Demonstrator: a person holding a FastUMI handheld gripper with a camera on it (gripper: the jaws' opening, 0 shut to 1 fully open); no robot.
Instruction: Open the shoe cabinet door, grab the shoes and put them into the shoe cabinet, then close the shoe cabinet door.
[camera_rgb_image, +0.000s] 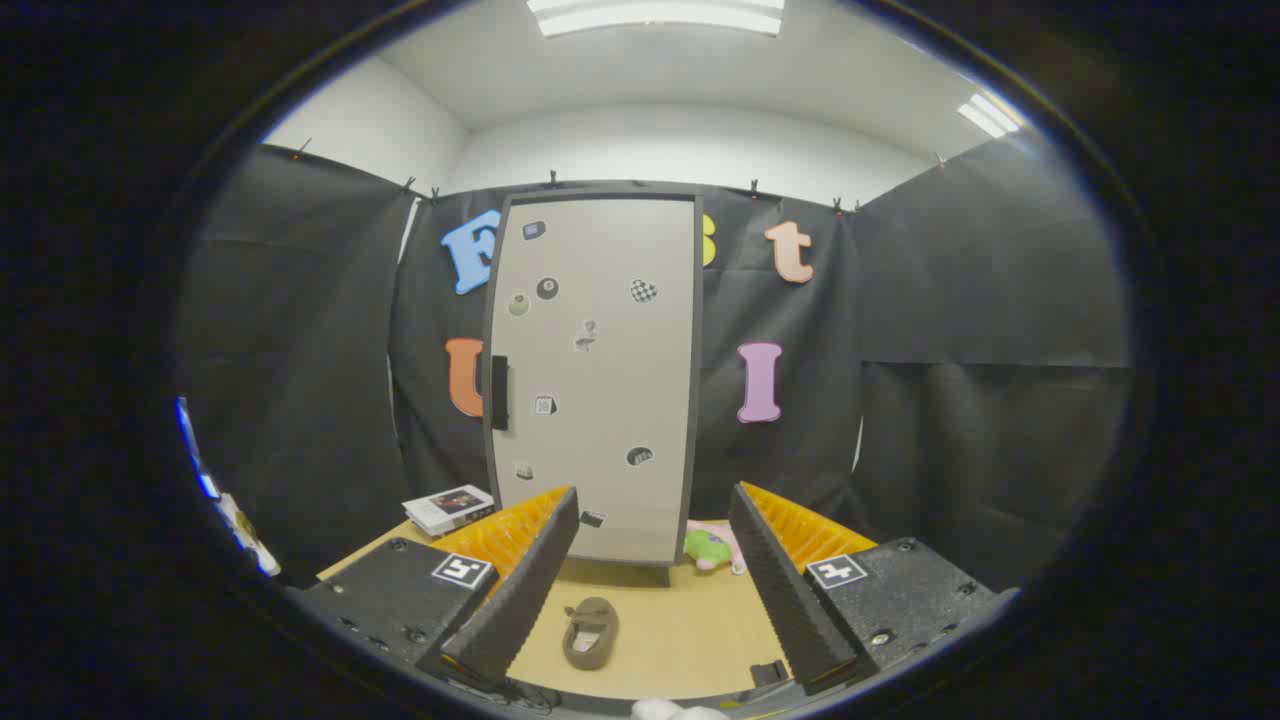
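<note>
Gripper (655, 585) fingers spread wide, empty; closed cabinet door (595, 370) stands far ahead, its handle (500, 392) on the left edge, left of centreline.

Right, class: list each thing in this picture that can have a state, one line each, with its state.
Shoe cabinet door: closed.
Shoe: on the table between the fingers, not gripped.
Gripper: open, holding nothing.
Plush toy: lying beside the cabinet's base.
Booklets: stacked flat.
</note>
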